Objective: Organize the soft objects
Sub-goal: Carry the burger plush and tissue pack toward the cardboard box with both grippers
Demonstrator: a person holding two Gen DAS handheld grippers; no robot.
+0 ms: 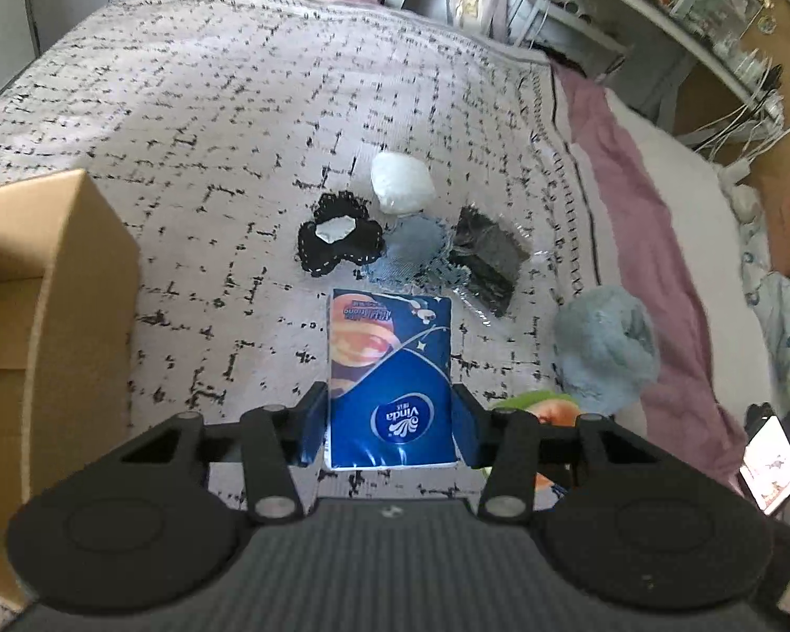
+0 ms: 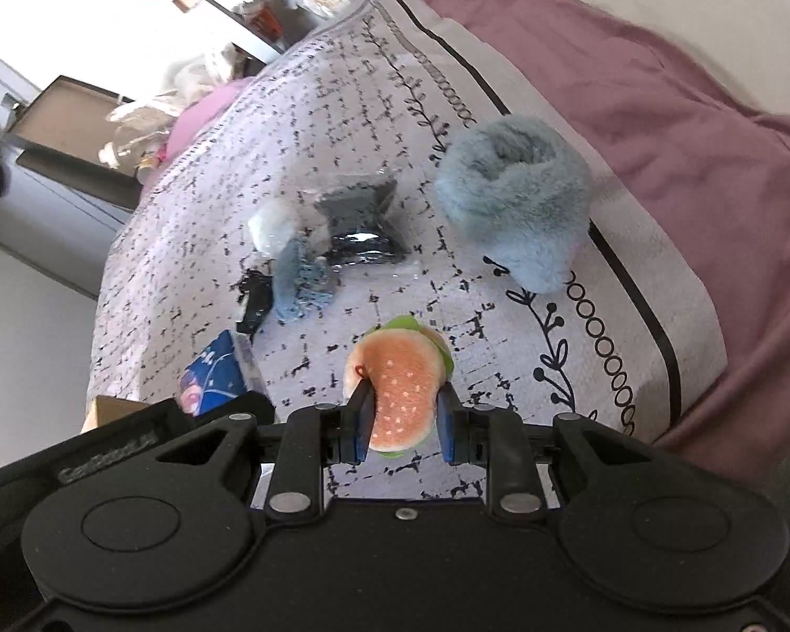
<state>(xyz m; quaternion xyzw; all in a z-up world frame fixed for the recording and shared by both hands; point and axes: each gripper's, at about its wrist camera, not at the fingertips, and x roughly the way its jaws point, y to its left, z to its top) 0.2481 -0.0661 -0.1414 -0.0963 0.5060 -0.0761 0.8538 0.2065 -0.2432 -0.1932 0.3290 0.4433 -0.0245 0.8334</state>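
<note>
The left gripper [image 1: 389, 424] clamps the blue tissue pack [image 1: 389, 379] by its near end only, right of the cardboard box [image 1: 52, 284], so the far end could sag or slide out on the way over the box wall. Its long axis runs away from the gripper, toward the black pouch [image 1: 339, 234]. The right gripper [image 2: 403, 424] squeezes the burger plush [image 2: 400, 384], which could pop free.
</note>
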